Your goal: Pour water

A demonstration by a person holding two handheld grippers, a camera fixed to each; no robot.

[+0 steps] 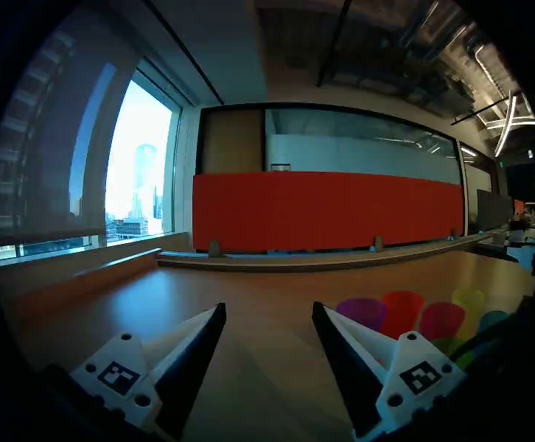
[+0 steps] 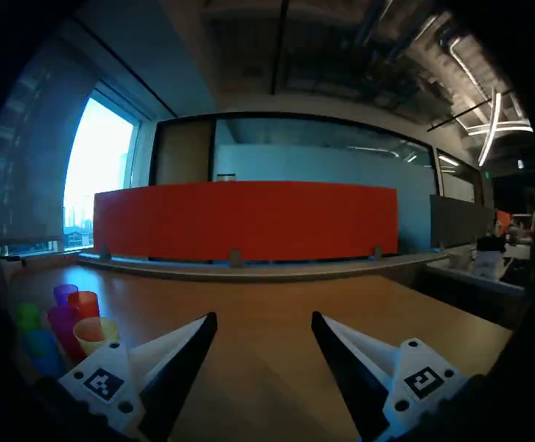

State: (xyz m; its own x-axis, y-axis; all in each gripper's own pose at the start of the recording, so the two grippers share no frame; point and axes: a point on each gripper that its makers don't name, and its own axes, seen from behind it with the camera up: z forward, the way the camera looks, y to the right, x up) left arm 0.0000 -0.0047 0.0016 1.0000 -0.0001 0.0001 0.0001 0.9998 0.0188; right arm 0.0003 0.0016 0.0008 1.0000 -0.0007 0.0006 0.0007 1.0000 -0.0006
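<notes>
In the left gripper view my left gripper [image 1: 269, 309] is open over the wooden desk [image 1: 267, 295], nothing between its fingers. Several coloured plastic cups stand to its right: a purple one [image 1: 362, 311], an orange-red one [image 1: 402, 308], a pink one [image 1: 441, 320] and a yellow one [image 1: 468, 300]. In the right gripper view my right gripper [image 2: 264, 317] is also open and empty. The same cluster of cups sits at its lower left: a red cup [image 2: 84, 303], a purple cup [image 2: 63, 324], a yellow cup [image 2: 95, 333], green and blue ones beside them.
A red partition panel [image 1: 326, 210] runs along the desk's far edge. A bright window [image 1: 138, 177] lies to the left. Another desk with objects [image 2: 488, 258] stands at the far right. Bare wood stretches ahead of both grippers.
</notes>
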